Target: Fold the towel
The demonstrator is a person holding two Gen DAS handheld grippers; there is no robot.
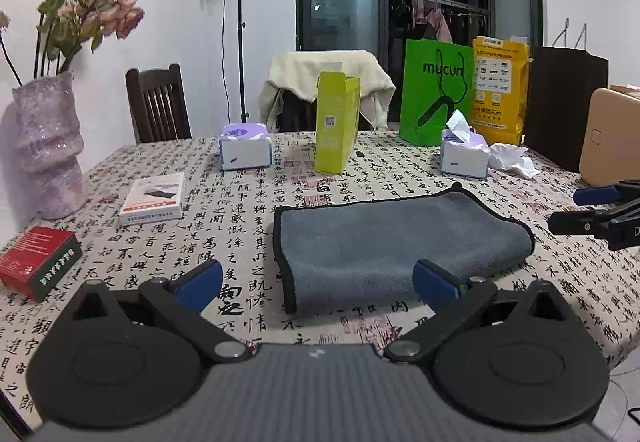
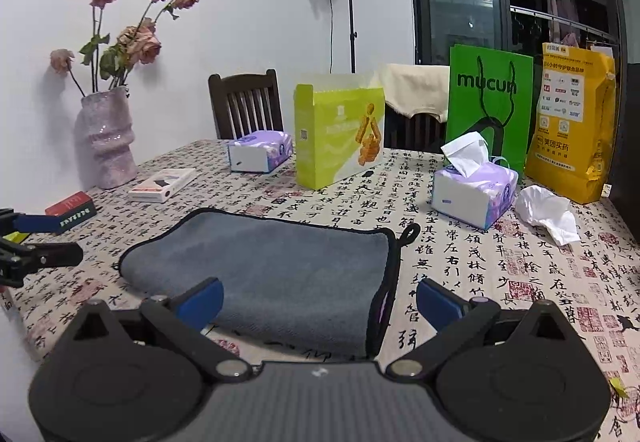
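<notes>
A grey towel (image 1: 396, 242) with black edging lies folded on the printed tablecloth (image 1: 248, 201); it also shows in the right wrist view (image 2: 280, 274). My left gripper (image 1: 318, 284) is open and empty, its blue fingertips just in front of the towel's near left corner. My right gripper (image 2: 320, 302) is open and empty over the towel's near edge, close to its hanging loop (image 2: 410, 232). The right gripper also shows at the right edge of the left wrist view (image 1: 576, 209), and the left gripper at the left edge of the right wrist view (image 2: 56, 238).
On the table: a pink vase (image 1: 48, 145) of dried roses, a red box (image 1: 38, 262), a white box (image 1: 154, 197), two tissue packs (image 1: 245, 147) (image 1: 466, 151), a yellow-green carton (image 1: 336, 121), green (image 1: 436, 93) and yellow (image 1: 500, 85) bags, a crumpled tissue (image 2: 548, 213). Chairs stand behind.
</notes>
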